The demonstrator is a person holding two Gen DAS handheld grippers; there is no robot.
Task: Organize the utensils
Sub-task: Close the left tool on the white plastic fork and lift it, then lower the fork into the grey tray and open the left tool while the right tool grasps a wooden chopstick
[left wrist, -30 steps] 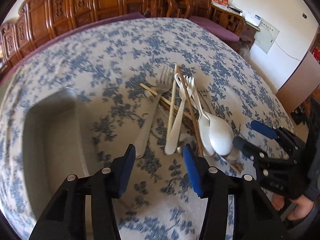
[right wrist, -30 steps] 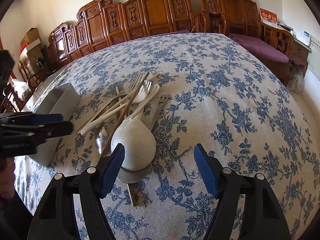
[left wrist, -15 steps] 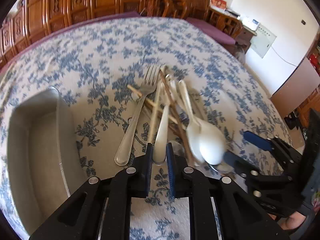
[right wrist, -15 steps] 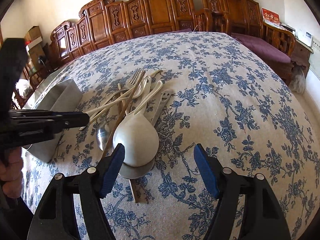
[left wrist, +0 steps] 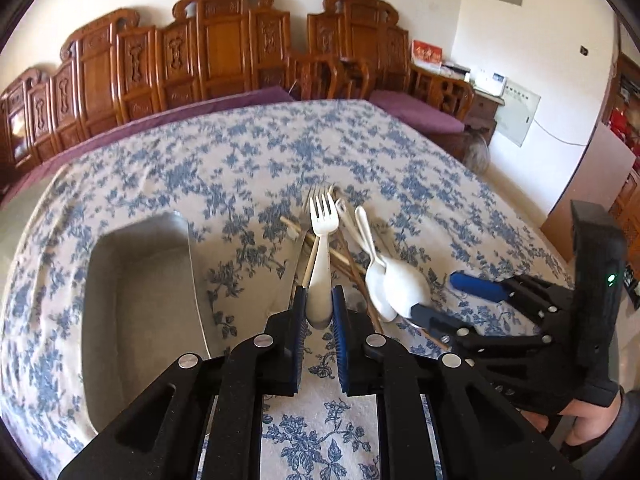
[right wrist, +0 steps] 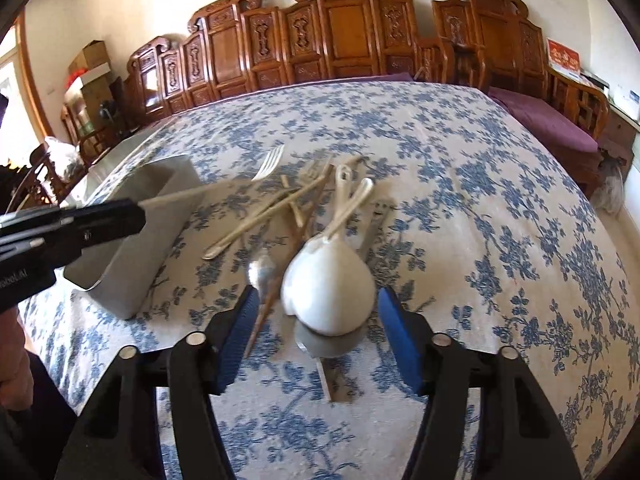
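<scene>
We note the left gripper (left wrist: 319, 312) clenched on the handle end of a white plastic fork (left wrist: 321, 256), tines pointing to 12 o'clock and lifted off the pile, presumably so it can swing toward the grey tray (left wrist: 136, 304) at 9 o'clock. The right gripper (right wrist: 314, 328) is spread wide and grasps nothing; a white ladle-spoon (right wrist: 328, 284) lies between its fingers, likely the next pick. The remaining heap of chopsticks (right wrist: 280, 208), spoons and metal forks sits on the floral tablecloth (right wrist: 500, 220). Overlaps hide the exact count, and the tray's interior dividers cannot be made out.
</scene>
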